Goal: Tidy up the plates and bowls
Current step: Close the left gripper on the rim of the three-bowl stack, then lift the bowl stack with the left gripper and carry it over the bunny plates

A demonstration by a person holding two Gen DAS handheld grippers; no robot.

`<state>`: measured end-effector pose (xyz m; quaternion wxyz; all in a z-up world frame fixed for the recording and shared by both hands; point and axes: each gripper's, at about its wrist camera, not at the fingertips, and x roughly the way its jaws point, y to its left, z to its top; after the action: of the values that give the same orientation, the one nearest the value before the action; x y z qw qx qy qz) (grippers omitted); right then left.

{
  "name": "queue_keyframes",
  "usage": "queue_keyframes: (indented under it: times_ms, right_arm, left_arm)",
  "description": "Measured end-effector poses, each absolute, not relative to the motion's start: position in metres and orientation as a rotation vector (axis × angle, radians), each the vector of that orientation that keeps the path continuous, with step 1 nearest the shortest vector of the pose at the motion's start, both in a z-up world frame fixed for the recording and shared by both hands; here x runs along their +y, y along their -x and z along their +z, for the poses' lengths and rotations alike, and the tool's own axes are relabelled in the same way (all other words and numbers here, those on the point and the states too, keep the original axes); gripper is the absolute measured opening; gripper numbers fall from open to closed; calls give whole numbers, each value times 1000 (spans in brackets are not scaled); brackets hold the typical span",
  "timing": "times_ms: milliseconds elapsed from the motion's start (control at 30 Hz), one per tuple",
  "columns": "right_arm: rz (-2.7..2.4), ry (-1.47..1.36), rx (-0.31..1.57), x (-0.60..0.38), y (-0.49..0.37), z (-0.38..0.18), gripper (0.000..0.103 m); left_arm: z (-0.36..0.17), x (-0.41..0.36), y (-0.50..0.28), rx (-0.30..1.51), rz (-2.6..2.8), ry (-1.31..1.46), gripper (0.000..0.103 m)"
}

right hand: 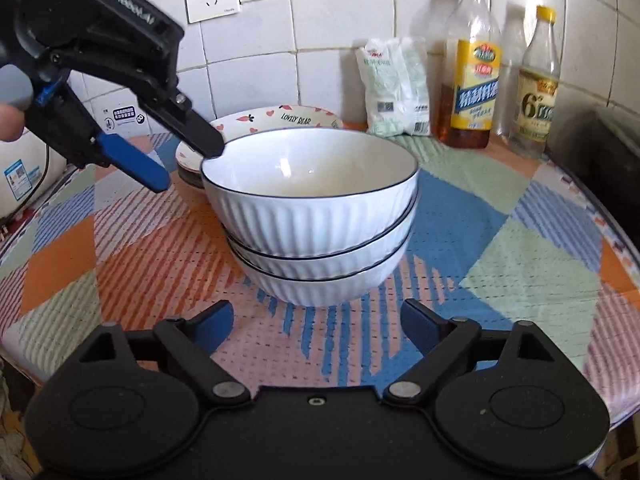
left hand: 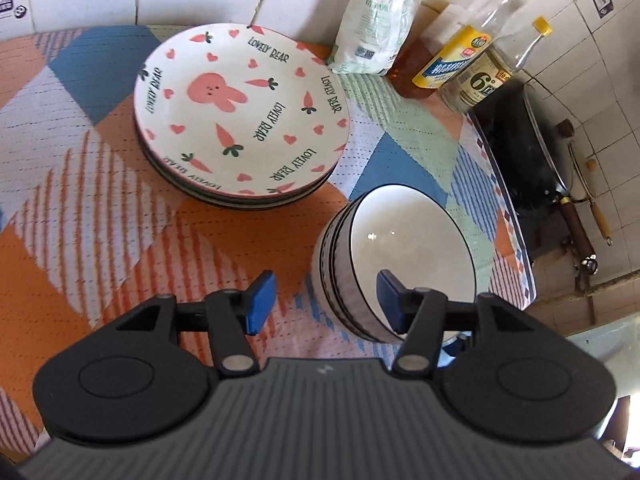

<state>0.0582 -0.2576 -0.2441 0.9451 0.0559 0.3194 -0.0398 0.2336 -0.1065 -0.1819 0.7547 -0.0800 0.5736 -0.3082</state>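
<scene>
A stack of three white ribbed bowls (right hand: 312,216) with dark rims stands on the patterned tablecloth; it also shows in the left wrist view (left hand: 384,256). A stack of plates (left hand: 240,116), the top one printed with a pink bunny and carrots, sits behind it and peeks out in the right wrist view (right hand: 276,118). My left gripper (left hand: 324,300) is open, its jaws straddling the near rim of the top bowl; it appears in the right wrist view (right hand: 188,164) at the bowl's left rim. My right gripper (right hand: 318,324) is open and empty, just in front of the bowl stack.
A white bag (right hand: 396,88), an oil bottle (right hand: 472,72) and a vinegar bottle (right hand: 536,84) stand against the tiled wall. A black wok (left hand: 532,148) sits on the stove at the right. The table's edge runs along the right (left hand: 516,236).
</scene>
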Motion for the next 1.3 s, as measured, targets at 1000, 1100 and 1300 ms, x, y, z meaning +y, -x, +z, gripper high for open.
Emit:
queue_keyframes:
  times_ms: [1000,1100,1300]
  right_arm:
    - [80,-99,570,-276,-101,-274,103]
    - [87,-97,566,-277,-101,-275,103]
    - [100,-49,591,-276,-104,-272,101]
  left_arm:
    - [-222,-169,-235,1236,-723,52,55]
    - [-224,-165,-235,1233,-723,71,53]
    - [-226,-154,-233,1218,-753,90,47]
